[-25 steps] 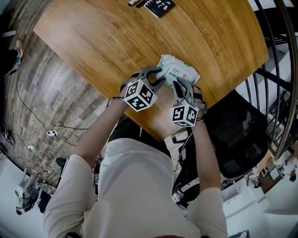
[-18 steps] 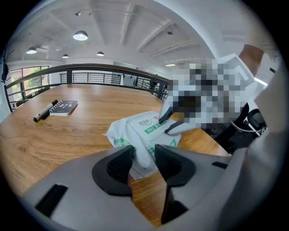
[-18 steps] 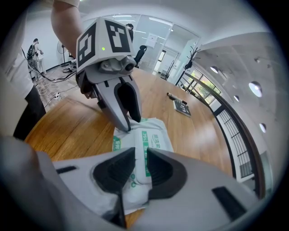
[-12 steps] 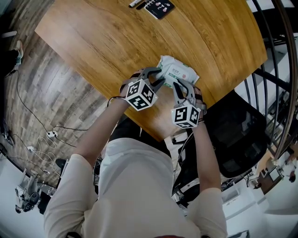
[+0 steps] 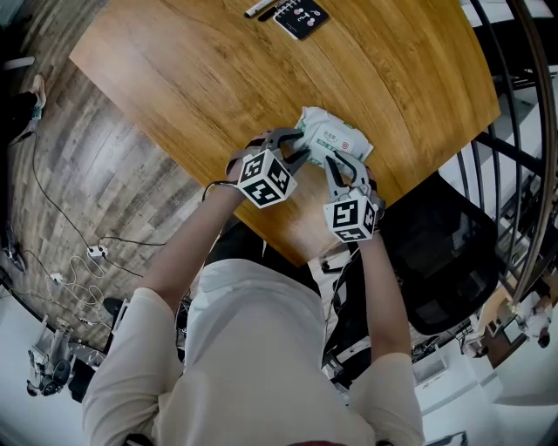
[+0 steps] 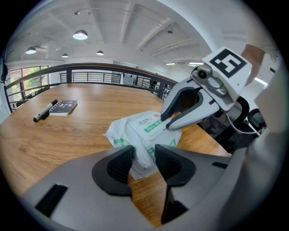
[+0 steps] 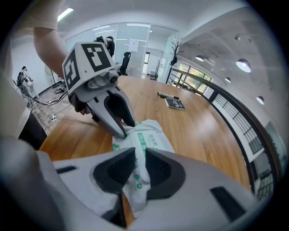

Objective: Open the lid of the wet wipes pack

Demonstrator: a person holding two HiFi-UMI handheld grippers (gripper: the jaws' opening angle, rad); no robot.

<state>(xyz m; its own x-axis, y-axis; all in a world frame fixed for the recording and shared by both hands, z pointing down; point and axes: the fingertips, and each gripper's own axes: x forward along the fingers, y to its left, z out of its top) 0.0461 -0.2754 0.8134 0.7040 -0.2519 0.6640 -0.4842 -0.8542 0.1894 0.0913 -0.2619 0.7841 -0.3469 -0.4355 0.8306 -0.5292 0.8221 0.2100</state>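
Observation:
A white wet wipes pack [image 5: 343, 136] with green print lies on the wooden table [image 5: 200, 78], close to its near edge. My left gripper [image 5: 301, 143] comes from the left and is shut on the pack's left side; in the left gripper view the pack's [image 6: 144, 131] crumpled corner sits between its pads [image 6: 121, 163]. My right gripper [image 5: 334, 160] comes from the near side. It is shut at the edge of the flat lid label [image 7: 146, 137], which runs in between its pads [image 7: 156, 168]. The lid lies flat.
A black notebook [image 5: 299, 13] and pens [image 5: 259, 7] lie at the table's far side. A black office chair [image 5: 453, 253] stands right of the person, with a dark railing [image 5: 532, 131] beyond it. Cables trail over the plank floor [image 5: 87, 253] on the left.
Both grippers stay closed on the pack. The right gripper has crept a little up and to the right; the pack has barely shifted.

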